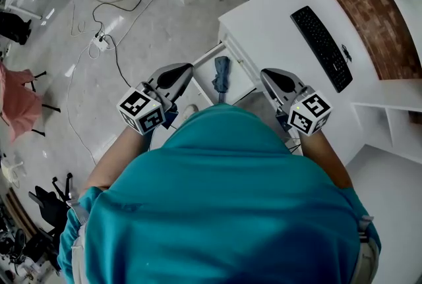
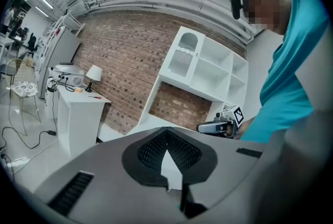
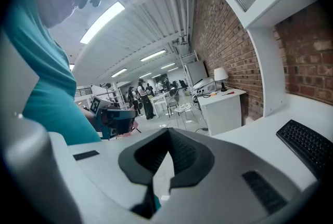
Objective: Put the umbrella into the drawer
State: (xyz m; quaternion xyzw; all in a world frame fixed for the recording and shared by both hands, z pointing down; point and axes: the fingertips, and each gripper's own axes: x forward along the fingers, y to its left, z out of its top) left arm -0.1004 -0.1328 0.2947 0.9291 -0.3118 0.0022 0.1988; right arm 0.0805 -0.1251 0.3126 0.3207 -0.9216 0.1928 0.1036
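A folded blue umbrella (image 1: 221,76) lies inside the open white drawer (image 1: 208,53) under the desk edge, in the head view only. I hold both grippers raised in front of my chest, above the drawer. The left gripper (image 1: 182,72) (image 2: 166,137) is shut and holds nothing. The right gripper (image 1: 268,74) (image 3: 167,140) also has its pads together with nothing in them. Each gripper view shows the other gripper: the right gripper (image 2: 218,126) and the left gripper (image 3: 115,116). The umbrella lies between and below the two gripper tips.
A black keyboard (image 1: 321,44) (image 3: 307,145) rests on the white desk (image 1: 273,16) to the right. Cables and a power strip (image 1: 100,41) trail over the floor on the left. A white shelf unit (image 2: 208,72) stands against the brick wall, with a small cabinet (image 2: 78,111) bearing a lamp.
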